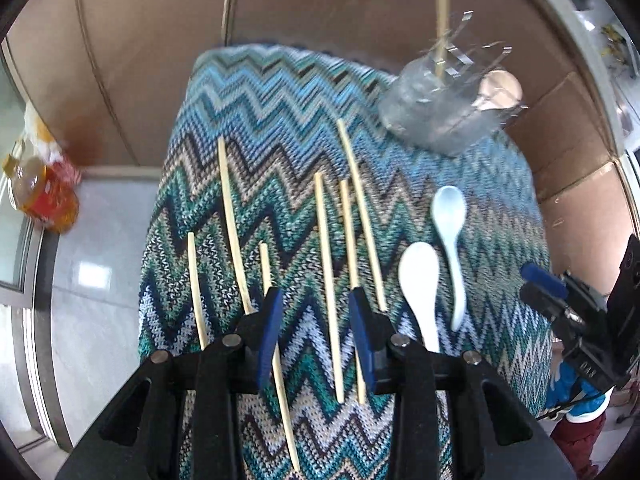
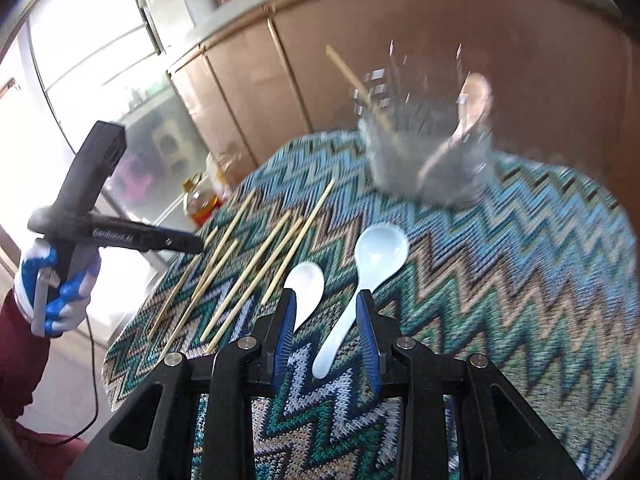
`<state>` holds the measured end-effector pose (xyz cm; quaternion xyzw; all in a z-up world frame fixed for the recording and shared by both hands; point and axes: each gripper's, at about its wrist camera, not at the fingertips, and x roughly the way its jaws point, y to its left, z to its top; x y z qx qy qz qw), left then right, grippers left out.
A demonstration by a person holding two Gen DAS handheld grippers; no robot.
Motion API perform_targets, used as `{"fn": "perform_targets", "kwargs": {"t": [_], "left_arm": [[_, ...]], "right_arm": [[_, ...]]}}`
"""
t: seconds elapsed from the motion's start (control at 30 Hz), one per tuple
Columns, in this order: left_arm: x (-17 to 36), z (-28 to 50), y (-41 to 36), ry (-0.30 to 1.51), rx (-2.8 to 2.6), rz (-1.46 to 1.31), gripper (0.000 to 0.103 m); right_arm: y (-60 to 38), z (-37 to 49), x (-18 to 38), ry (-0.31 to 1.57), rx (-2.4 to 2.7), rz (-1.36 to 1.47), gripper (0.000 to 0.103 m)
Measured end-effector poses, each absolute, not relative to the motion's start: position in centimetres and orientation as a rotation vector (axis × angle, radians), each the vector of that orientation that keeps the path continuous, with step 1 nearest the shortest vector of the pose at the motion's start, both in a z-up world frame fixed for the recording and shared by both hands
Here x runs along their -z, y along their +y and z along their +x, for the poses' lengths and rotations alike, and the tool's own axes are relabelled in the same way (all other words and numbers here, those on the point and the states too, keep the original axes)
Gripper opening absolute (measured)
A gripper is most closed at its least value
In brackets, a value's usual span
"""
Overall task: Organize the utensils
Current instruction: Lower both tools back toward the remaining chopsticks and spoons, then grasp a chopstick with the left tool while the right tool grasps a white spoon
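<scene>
Several wooden chopsticks [image 1: 326, 280] lie loose on a zigzag-patterned cloth [image 1: 280, 120]; they also show in the right wrist view [image 2: 256, 264]. A white spoon [image 1: 420, 284] and a pale blue spoon [image 1: 452, 232] lie to their right. A clear glass holder [image 1: 444, 108] at the far end holds one chopstick and one spoon. My left gripper [image 1: 316, 300] is open above the chopsticks. My right gripper [image 2: 326, 300] is open, its fingers on either side of the pale blue spoon's [image 2: 368, 264] handle, with the white spoon [image 2: 306, 288] just left. The holder [image 2: 428, 148] is blurred.
A bottle of amber liquid [image 1: 40, 192] stands on the floor at the left. Brown cabinets [image 2: 248, 92] stand behind the table. The right gripper body [image 1: 580, 312] shows at the right edge of the left wrist view. The gloved hand holding the left gripper [image 2: 64, 280] shows in the right wrist view.
</scene>
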<state>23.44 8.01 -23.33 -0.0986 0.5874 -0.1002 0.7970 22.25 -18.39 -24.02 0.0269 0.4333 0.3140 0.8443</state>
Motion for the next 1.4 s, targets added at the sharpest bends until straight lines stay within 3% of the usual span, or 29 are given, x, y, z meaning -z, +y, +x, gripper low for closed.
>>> {"fn": "perform_targets", "kwargs": {"t": [0.6,1.07,1.13,1.27,1.4], "left_arm": [[28.5,28.2,8.1,1.413,0.144,-0.131,0.016],[29.0,29.3,7.2,1.447,0.143,-0.109,0.012],[29.0,29.5,7.1,1.452,0.135,-0.114,0.01],[29.2,29.5,7.2,1.447,0.114,-0.136,0.005],[28.9,29.1,7.5,1.424,0.089,-0.167,0.004]], "right_arm": [[-14.7,26.9,28.4,1.055,-0.822,0.019,0.029],[-12.3,30.1,30.6,1.152,-0.919,-0.039,0.029],[-12.2,30.5,31.0,1.168,-0.942,-0.023,0.027],[-12.2,30.8,31.1,1.171,-0.985,-0.021,0.006],[-12.4,30.1,30.4,1.146,-0.997,-0.051,0.005]]}}
